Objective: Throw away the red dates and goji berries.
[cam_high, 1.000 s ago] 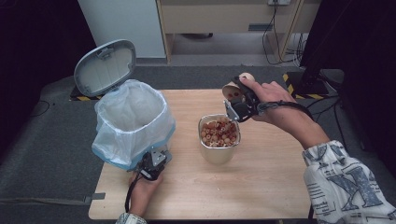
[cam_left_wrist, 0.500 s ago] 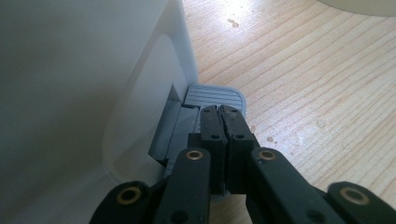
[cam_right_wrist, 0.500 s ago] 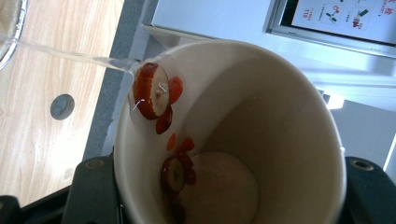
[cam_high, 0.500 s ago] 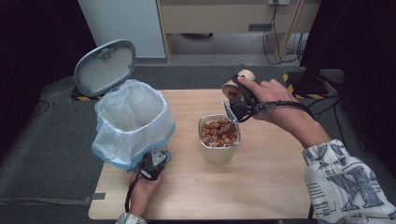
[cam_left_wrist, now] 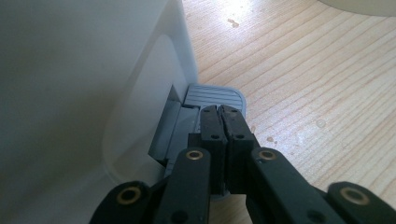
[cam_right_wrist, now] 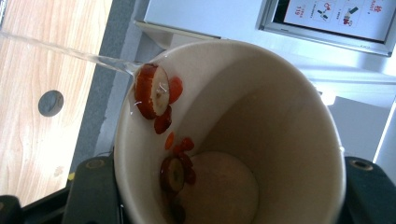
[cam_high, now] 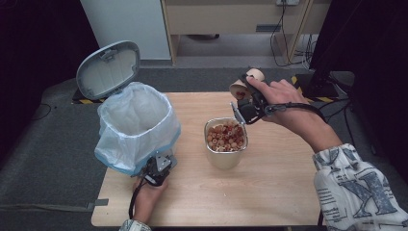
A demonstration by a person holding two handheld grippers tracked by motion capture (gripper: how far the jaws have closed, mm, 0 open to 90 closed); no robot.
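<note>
While the right claw [cam_high: 245, 98] pinches the tilted paper cup [cam_high: 239, 89] near the worktop's far edge, its mouth faces the steel container [cam_high: 226, 143] just below, liquid trickling out (fruit slices clinging inside). Left claw [cam_left_wrist: 219, 114], pressed together, rests on the bin's pedal [cam_left_wrist: 212, 97]. Compared with a second ago, nothing has visibly moved

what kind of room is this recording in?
Probably a lab or office workspace set up for recording, not a kitchen: a small wooden table on grey carpet, loose cables by pale cabinets behind it, and a lined pedal bin standing on the tabletop.
</note>
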